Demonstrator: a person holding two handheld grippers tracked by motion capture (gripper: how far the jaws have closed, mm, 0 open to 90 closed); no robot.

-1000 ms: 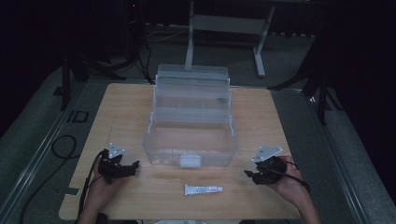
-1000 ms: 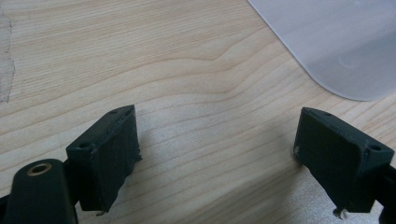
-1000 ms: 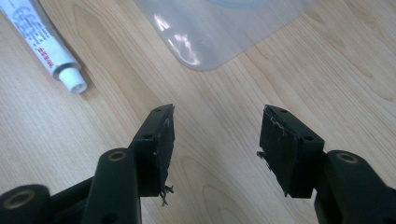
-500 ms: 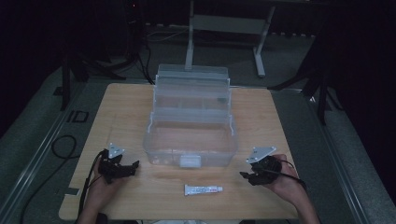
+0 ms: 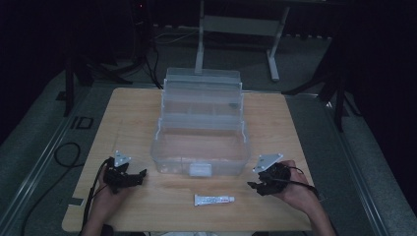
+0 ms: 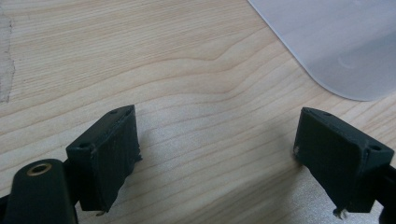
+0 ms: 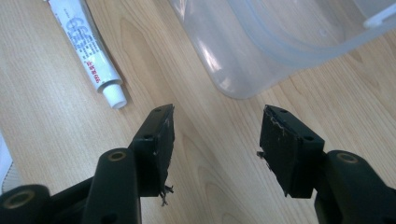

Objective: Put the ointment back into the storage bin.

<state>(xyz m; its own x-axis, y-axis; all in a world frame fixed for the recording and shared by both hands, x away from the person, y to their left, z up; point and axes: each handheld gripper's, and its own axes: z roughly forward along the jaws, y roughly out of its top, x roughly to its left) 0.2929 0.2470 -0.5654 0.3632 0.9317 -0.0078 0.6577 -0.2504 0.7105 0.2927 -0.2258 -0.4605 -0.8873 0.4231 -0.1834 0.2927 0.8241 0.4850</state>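
Right gripper [image 7: 215, 135] spread, empty; small white plastic tube [image 7: 88, 49] ahead-left of its jaws: swing left, straddle mid-body; left gripper [image 6: 217, 154] spread, idle

The high view is dim, its surroundings nearly black. Both gripper views are bright, sharp (soft shadows beneath the jaws).

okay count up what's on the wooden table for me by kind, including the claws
Clear plastic organizer box: 1
White tube: 1
Claws: 2, left claw and right claw, both open and empty
Total: 4
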